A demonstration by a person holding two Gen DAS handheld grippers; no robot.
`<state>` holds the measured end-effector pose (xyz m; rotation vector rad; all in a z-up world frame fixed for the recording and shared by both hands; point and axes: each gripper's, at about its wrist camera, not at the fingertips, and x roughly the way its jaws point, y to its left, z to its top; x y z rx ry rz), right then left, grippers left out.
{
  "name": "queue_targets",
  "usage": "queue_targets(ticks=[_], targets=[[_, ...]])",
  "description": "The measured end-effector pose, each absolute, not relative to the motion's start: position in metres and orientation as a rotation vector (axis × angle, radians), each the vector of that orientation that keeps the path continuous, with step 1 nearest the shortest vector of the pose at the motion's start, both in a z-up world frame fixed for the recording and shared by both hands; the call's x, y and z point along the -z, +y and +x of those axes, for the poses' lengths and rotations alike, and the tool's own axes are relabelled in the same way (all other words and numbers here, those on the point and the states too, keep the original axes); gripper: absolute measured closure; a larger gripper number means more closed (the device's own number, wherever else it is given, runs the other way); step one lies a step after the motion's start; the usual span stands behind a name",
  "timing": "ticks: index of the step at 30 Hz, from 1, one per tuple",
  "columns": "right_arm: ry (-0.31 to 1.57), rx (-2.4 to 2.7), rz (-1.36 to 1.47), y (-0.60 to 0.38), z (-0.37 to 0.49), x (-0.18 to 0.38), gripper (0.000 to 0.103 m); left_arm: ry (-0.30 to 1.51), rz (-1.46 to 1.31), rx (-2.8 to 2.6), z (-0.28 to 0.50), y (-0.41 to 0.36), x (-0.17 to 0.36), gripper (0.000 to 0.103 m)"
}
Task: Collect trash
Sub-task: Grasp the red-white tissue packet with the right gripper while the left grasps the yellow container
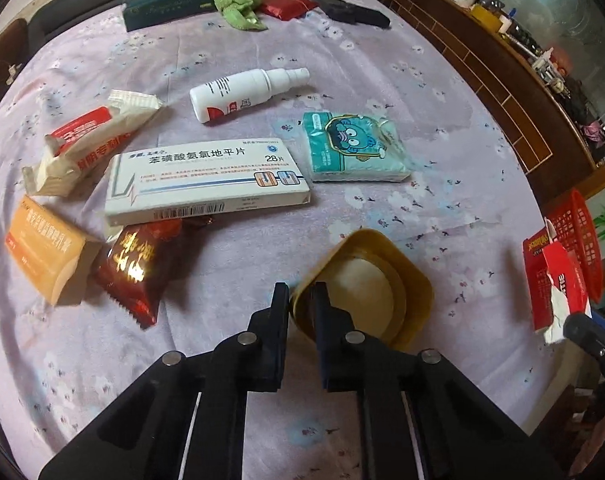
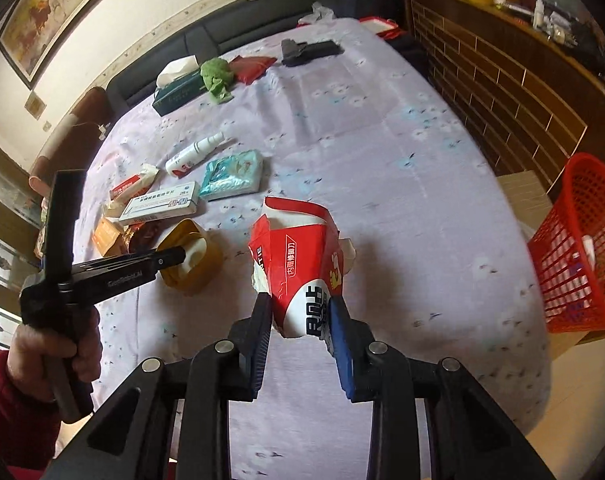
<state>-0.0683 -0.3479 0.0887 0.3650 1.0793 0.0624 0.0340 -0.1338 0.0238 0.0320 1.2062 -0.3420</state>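
Observation:
A gold paper tub [image 1: 378,280] lies on the lilac tablecloth right in front of me. My left gripper [image 1: 300,294] is shut on its near rim, one finger outside the wall and one inside; the right wrist view shows that grip from the side, the left gripper [image 2: 174,258] on the gold tub [image 2: 194,260]. A torn red and white carton [image 2: 298,264] hangs above the cloth with my right gripper [image 2: 300,308] shut on its lower end. The carton [image 1: 554,280] also shows at the right edge of the left wrist view.
A red mesh basket [image 2: 578,248] stands beyond the table's right edge. Left of the tub lie a white medicine box [image 1: 206,180], teal tissue pack [image 1: 354,148], spray bottle [image 1: 246,92], orange box [image 1: 46,248], red foil packet [image 1: 138,268] and a beige wrapper [image 1: 90,144]. A wooden cabinet [image 2: 502,80] runs along the right.

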Motion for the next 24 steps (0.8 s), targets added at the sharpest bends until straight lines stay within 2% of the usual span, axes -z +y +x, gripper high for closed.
queue_targets(ticks=[12, 24], targets=[[1.065, -0.107, 0.31, -0.343, -0.057, -0.088, 0.072, 1.039, 0.157, 0.334, -0.007, -0.165, -0.071, 0.092], [1.048, -0.127, 0.325, -0.351, -0.053, -0.089, 0.072, 0.972, 0.238, 0.317, -0.019, -0.183, -0.089, 0.092]])
